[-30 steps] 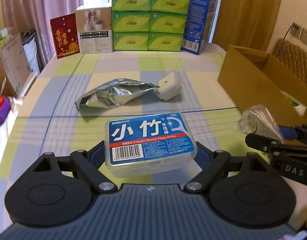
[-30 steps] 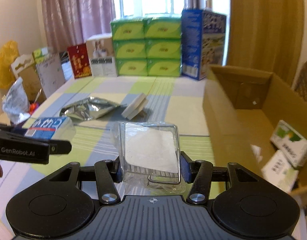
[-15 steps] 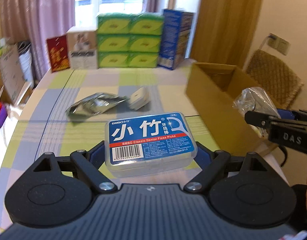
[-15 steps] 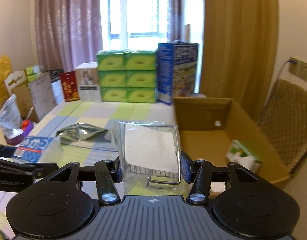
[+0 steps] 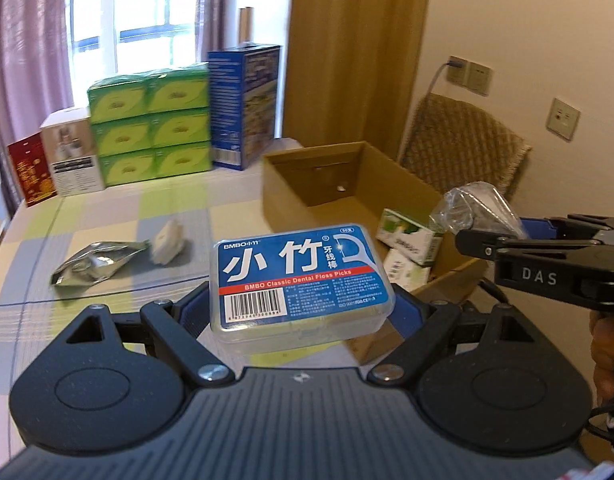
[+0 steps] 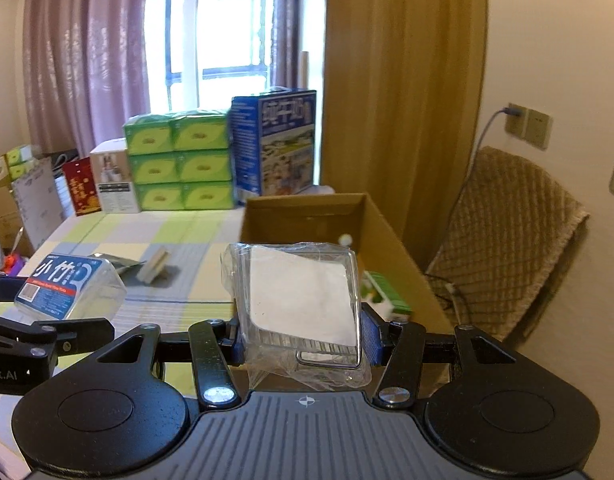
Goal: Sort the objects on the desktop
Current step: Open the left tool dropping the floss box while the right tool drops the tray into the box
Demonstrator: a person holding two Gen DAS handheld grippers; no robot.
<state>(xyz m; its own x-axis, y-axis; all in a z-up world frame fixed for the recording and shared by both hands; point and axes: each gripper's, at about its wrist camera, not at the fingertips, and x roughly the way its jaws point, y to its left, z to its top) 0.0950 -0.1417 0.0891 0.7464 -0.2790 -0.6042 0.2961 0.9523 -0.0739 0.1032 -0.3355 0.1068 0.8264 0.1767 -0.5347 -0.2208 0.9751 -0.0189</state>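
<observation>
My left gripper (image 5: 301,308) is shut on a clear dental floss pick box (image 5: 301,280) with a blue label, held in the air just left of the open cardboard box (image 5: 291,188). My right gripper (image 6: 301,336) is shut on a clear plastic-wrapped packet (image 6: 303,300) with a white card and wire clip, near the cardboard box (image 6: 303,216) front rim. In the left wrist view the right gripper (image 5: 491,236) with its packet (image 5: 475,208) hangs over the box's right side. The floss box (image 6: 67,284) shows at left in the right wrist view.
On the checked tablecloth (image 5: 107,216) lie a crumpled foil pouch (image 5: 95,264) and a small white block (image 5: 167,240). Green-and-white packs (image 5: 407,236) lie inside the cardboard box. Stacked green boxes (image 5: 147,124) and a blue carton (image 5: 243,104) stand at the far edge. A wicker chair (image 6: 503,232) stands at right.
Both grippers have risen and swung right toward the cardboard box, each still holding its object. The box's inside has come into the left wrist view.
</observation>
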